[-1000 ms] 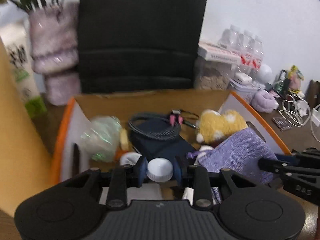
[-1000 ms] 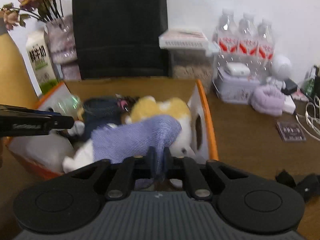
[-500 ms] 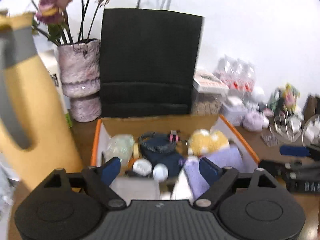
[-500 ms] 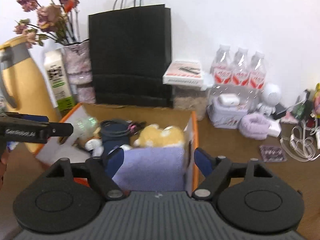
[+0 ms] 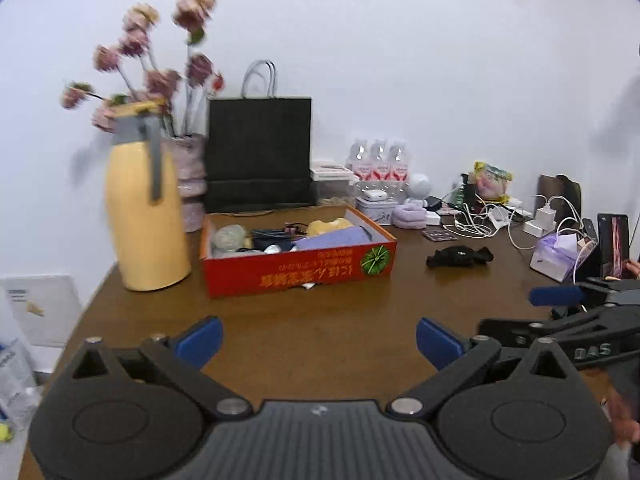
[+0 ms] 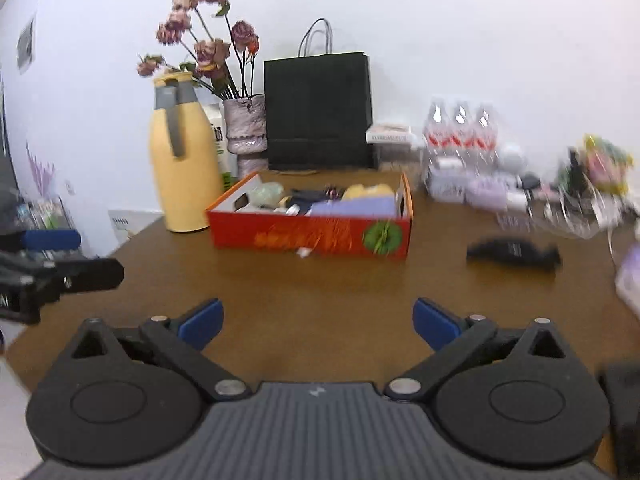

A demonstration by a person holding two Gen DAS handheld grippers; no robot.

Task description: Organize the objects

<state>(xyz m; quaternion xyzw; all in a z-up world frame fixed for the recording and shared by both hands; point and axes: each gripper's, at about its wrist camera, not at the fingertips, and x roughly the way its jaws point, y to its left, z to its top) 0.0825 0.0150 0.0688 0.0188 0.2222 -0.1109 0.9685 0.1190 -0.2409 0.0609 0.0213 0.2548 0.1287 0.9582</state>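
Left wrist view: the red box [image 5: 298, 258] sits on the desk [image 5: 320, 320] beside the yellow jug [image 5: 146, 208], filled with gathered items, among them a purple cloth [image 5: 334, 238], a yellow plush [image 5: 330, 225] and a dark coiled cable [image 5: 274, 236]; judged, the box serves as the collecting place, so the sorting is well advanced; a black item [image 5: 460, 257] lies loose on the desk to the box's right, apparently yet to be stowed; the left gripper [image 5: 318, 338] has just been opening, its jaws standing wide apart over bare wood, nothing between them, well clear of the box; the right gripper [image 5: 560, 312] shows at the right edge.

Right wrist view: the right gripper [image 6: 316, 320] has likewise just been opening; jaws fully apart, empty, touching nothing; the box [image 6: 312, 236] lies ahead, well apart.
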